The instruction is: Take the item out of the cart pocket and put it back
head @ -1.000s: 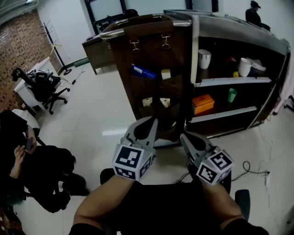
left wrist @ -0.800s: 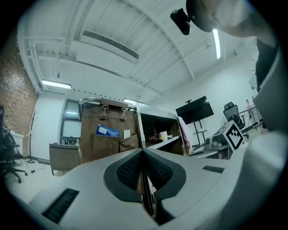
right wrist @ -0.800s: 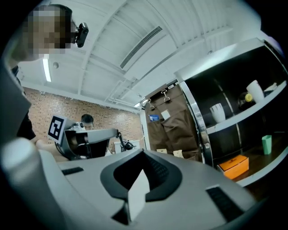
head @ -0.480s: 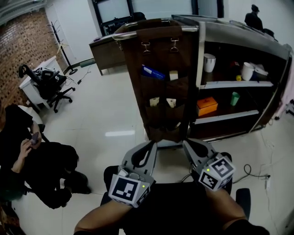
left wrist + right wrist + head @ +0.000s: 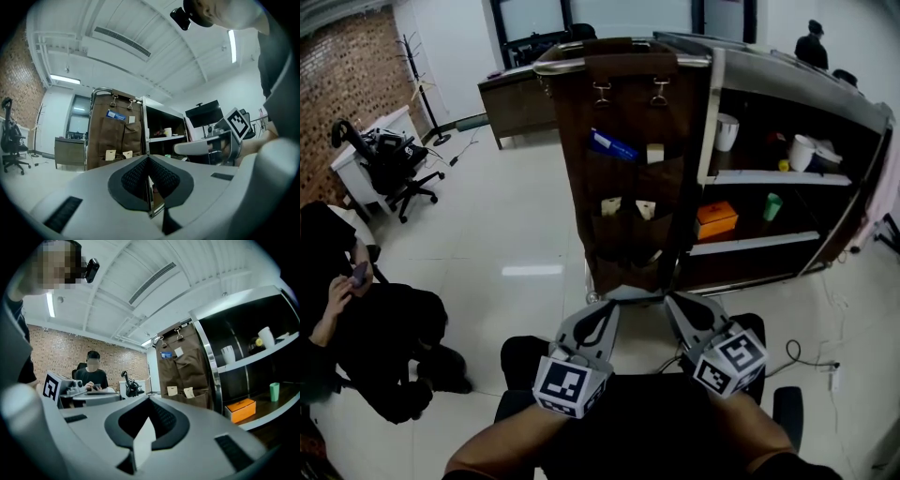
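A brown hanging organiser point(image 5: 626, 169) covers the end of the cart point(image 5: 787, 75), straight ahead. Its upper pockets show a blue item point(image 5: 612, 144) and a white card point(image 5: 654, 153); two beige tags point(image 5: 610, 205) stick out of the lower pockets. My left gripper point(image 5: 602, 307) and right gripper point(image 5: 675, 300) are held low, side by side, well short of the organiser. Both are shut with nothing in them. The left gripper view has the organiser point(image 5: 115, 136) beyond the left gripper point(image 5: 149, 159). In the right gripper view the organiser point(image 5: 183, 366) lies past the right gripper point(image 5: 149, 401).
The cart's shelves hold a white cup point(image 5: 727, 131), an orange box point(image 5: 715, 219) and a green cup point(image 5: 772, 206). A person point(image 5: 366, 328) sits on the floor at the left. An office chair point(image 5: 389, 159) and a desk point(image 5: 516, 94) stand further back. A cable point(image 5: 811, 361) lies at the right.
Both grippers have dropped lower in the head view and drawn back from the cart. Their jaws stay together.
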### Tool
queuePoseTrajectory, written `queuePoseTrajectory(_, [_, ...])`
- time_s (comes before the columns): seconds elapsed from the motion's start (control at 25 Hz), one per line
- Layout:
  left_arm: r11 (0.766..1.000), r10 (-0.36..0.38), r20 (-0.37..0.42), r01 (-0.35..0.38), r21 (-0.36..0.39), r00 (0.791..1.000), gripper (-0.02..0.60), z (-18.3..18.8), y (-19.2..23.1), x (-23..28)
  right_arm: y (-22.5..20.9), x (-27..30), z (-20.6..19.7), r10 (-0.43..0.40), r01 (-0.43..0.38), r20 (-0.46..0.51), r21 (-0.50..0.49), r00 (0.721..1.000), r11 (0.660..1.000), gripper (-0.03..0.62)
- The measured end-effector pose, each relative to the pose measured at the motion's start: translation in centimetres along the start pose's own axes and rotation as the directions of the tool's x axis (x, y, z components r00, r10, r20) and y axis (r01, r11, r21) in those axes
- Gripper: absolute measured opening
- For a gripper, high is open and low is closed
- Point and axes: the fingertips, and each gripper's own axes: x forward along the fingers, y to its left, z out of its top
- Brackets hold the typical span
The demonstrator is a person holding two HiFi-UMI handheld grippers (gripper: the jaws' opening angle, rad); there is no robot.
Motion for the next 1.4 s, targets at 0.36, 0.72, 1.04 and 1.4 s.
queuePoseTrajectory(0.36, [1.000,-0.012,0.003,0.012,-0.009,1.000,0.000,-0.5,-0.3,0.7,-0.3,0.1,-0.8,-0.005,0.004,-0.029,-0.020,1.000,1.000,0.015])
queuePoseTrajectory(0.72, [1.000,-0.016,-0.010,0.016,-0.002,1.000,0.000,-0.9,-0.3,1.1,-1.0,0.1,-0.9,-0.026,0.026,-0.024,-0.011,0.999,1.000,0.015])
queuePoseTrajectory(1.04, [1.000,-0.007,-0.018,0.007,-0.009,1.000,0.000,-1.0,-0.2,1.1,-1.1,0.2,-1.1,-0.020,0.019,-0.031,-0.012,0.999,1.000,0.015])
queuePoseTrajectory(1.4, [1.000,-0.003,-0.020,0.003,-0.003,1.000,0.000,-1.2,-0.1,1.2,-0.9,0.3,-1.0,-0.012,0.011,-0.034,-0.020,0.999,1.000,0.015])
